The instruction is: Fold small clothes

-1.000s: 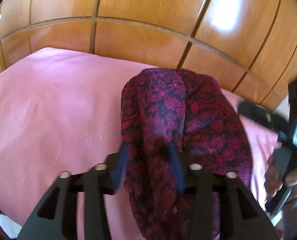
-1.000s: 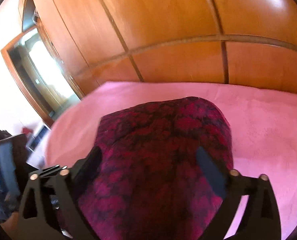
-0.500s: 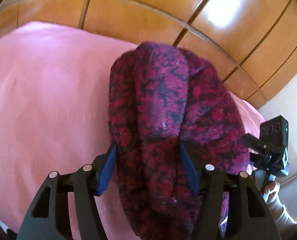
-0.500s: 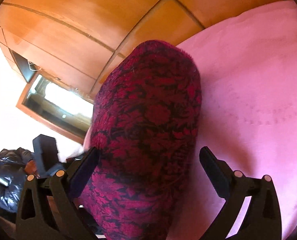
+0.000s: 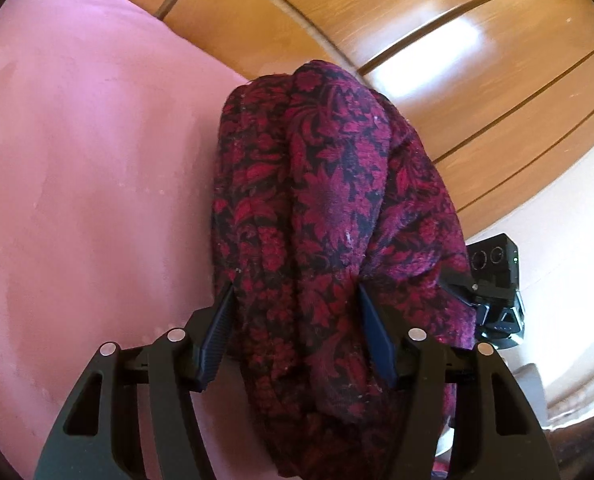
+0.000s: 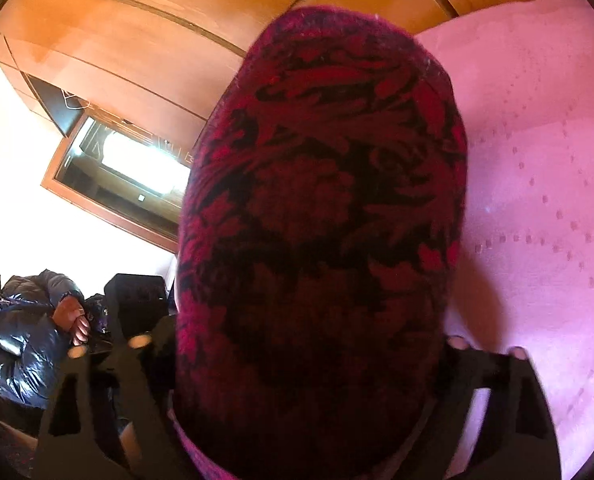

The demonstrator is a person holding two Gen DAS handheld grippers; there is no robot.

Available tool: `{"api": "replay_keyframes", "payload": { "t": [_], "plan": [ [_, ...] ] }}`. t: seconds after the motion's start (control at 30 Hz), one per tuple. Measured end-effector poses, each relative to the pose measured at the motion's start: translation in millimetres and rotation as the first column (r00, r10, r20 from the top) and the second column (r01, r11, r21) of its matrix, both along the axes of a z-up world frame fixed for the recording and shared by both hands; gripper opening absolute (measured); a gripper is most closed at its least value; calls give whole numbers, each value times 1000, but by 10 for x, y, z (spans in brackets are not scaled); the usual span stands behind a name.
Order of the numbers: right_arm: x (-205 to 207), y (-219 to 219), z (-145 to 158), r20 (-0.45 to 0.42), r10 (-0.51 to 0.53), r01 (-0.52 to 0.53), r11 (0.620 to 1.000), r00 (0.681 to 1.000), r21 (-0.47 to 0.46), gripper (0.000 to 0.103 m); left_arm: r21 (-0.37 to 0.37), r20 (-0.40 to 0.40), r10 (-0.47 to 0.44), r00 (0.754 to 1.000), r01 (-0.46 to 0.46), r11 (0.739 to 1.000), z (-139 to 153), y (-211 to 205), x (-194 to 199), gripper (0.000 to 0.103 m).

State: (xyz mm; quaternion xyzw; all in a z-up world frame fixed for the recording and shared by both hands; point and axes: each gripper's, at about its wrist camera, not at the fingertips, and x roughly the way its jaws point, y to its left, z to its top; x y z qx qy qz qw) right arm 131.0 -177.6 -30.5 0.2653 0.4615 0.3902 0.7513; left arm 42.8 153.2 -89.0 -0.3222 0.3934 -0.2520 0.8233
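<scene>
A dark red garment with a black floral pattern (image 5: 329,208) hangs bunched between both grippers above a pink bedspread (image 5: 81,168). My left gripper (image 5: 297,320) has its jaws partly apart with a thick fold of the garment between the blue pads. In the right wrist view the same garment (image 6: 325,216) fills the middle and covers my right gripper (image 6: 309,368); its fingertips are hidden under the cloth. The right gripper's body (image 5: 493,292) shows at the right of the left wrist view.
A wooden wardrobe wall (image 5: 437,40) stands behind the bed. In the right wrist view the pink bedspread (image 6: 537,180) lies to the right, a wood-framed mirror (image 6: 129,172) is at the left, and a person in a shiny dark jacket (image 6: 25,332) is at lower left.
Both grippers have tilted and swung with the garment. The cloth has drawn closer to the right camera and now hides the right fingers, which showed wide apart before.
</scene>
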Motion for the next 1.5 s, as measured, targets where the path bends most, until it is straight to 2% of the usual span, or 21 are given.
{"api": "replay_keyframes", "payload": {
  "t": [0.17, 0.27, 0.4, 0.53, 0.63, 0.67, 0.7, 0.73, 0.77, 0.8, 0.83, 0.9, 0.97, 1.0, 1.07, 1.1, 1.17, 1.23, 1.3, 1.4, 1.5],
  "plan": [
    [-250, -169, 343, 90, -17, 15, 1000, 996, 21, 72, -75, 56, -66, 996, 70, 995, 140, -201, -54, 59],
    [-399, -436, 527, 145, -63, 60, 998, 987, 29, 72, -60, 89, -143, 986, 149, 987, 321, -532, 57, 59],
    [-585, -1232, 710, 197, -222, 211, 975, 955, 74, 71, -40, 135, -302, 944, 310, 950, 610, -1367, 469, 59],
    [-605, -2109, 715, 192, -373, 360, 927, 908, 102, 72, 40, 134, -441, 888, 440, 897, 761, -2386, 907, 59],
    [-547, -2696, 526, 125, -475, 464, 879, 871, 106, 72, 98, 68, -508, 859, 501, 860, 728, -3083, 1286, 54],
    [-533, -2894, 411, 91, -523, 517, 852, 848, 78, 72, 152, 55, -518, 854, 505, 849, 722, -3280, 1333, 52],
    [-532, -3023, 307, 67, -548, 545, 837, 834, 56, 73, 246, 36, -537, 843, 513, 822, 691, -3542, 1345, 43],
    [-532, -3096, 227, 55, -564, 563, 826, 824, 28, 76, 309, -1, -544, 839, 518, 798, 631, -3718, 1343, 43],
    [-528, -3160, 123, 42, -582, 583, 812, 812, -20, 77, 376, -40, -546, 837, 519, 768, 534, -3900, 1329, 43],
    [-523, -3216, -34, 6, -588, 587, 808, 809, -48, 81, 410, -38, -546, 837, 512, 755, 490, -3976, 1288, 43],
    [-542, -3252, -125, -17, -595, 594, 804, 804, -37, 88, 433, -20, -542, 840, 496, 753, 467, -4026, 1236, 43],
    [-625, -3281, -177, 1, -622, 621, 782, 783, -51, 94, 445, -2, -529, 849, 474, 760, 503, -4089, 1210, 43],
    [-741, -3235, -59, 36, -640, 640, 763, 768, -88, 95, 464, 19, -506, 862, 441, 768, 520, -4090, 1060, 43],
    [-775, -3272, 15, 76, -659, 663, 739, 748, -122, 95, 479, 32, -503, 864, 428, 766, 556, -4009, 938, 41],
    [-923, -3249, 279, 194, -696, 723, 670, 691, -171, 85, 535, 70, -496, 866, 387, 751, 612, -4016, 823, 37],
    [-983, -3222, 429, 248, -702, 744, 643, 668, -182, 75, 549, 79, -493, 867, 374, 747, 622, -4016, 709, 35],
    [-1028, -3130, 680, 340, -705, 779, 600, 622, -181, 70, 549, 81, -476, 876, 359, 755, 610, -3979, 739, 34],
    [-927, -2950, 849, 374, -685, 774, 605, 625, -186, 58, 535, 79, -457, 886, 350, 769, 607, -3944, 777, 34],
    [-675, -2745, 888, 369, -650, 742, 632, 664, -223, 58, 537, 73, -447, 891, 343, 771, 605, -3966, 777, 34],
    [-82, -2540, 751, 320, -617, 694, 618, 719, -369, 59, 537, 48, -424, 904, 334, 774, 550, -3972, 858, 34],
    [360, -2568, 479, 271, -591, 640, 606, 759, -472, 68, 513, 4, -397, 918, 339, 789, 501, -3903, 937, 35]
  ]
}}
